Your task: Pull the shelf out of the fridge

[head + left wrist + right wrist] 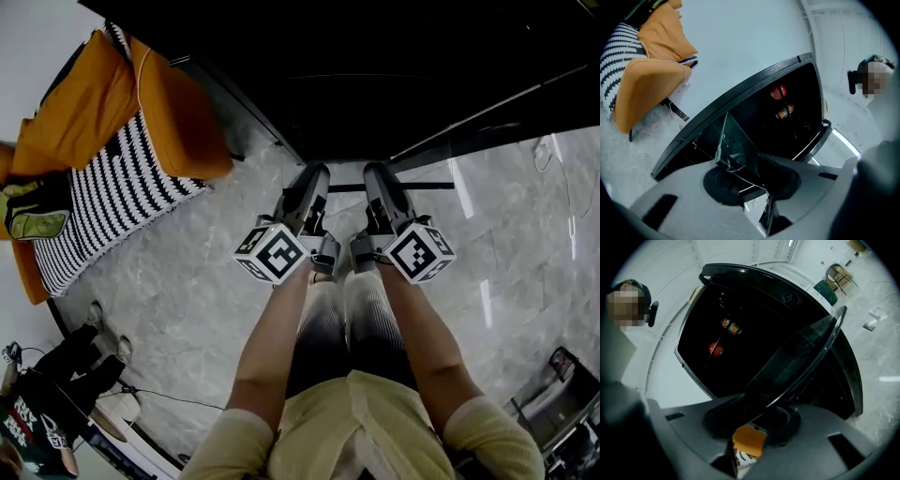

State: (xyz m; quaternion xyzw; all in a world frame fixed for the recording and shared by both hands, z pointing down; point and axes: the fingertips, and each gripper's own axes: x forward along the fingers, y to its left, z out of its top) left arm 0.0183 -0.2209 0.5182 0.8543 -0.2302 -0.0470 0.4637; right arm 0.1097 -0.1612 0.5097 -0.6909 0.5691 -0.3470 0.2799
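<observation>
Beige knit cloth of the person's top (361,422) fills the foot of the head view, with two bare forearms reaching forward from it. Grey marble-patterned floor (187,281), polished and veined, spreads on all sides. Ahead stands the fridge (375,75), a matt black box with a smooth dark frame; its open cavity shows in both gripper views (754,89) (754,324). At the left of the head view sits a rounded orange upholstered armchair (178,112) carrying a black-and-white striped cushion (112,197). The shelf (736,140) is a flat pane of clear glass with a thin dark rim (797,357); its near edge juts from the fridge's mouth and the rest runs back into the dark interior. The left tool (750,183), moulded in grey plastic with round black pads, is clamped on one end of that near edge. The right tool (750,427), of the same make, is clamped on the other end. In the head view the two tools lie side by side, left (317,178) and right (375,178), each ending in a white cube with black square markers (272,253) (419,251). Deep in the cavity sit a small round red item (716,348) and a small can-like cylinder (730,326), too dim to identify further.
</observation>
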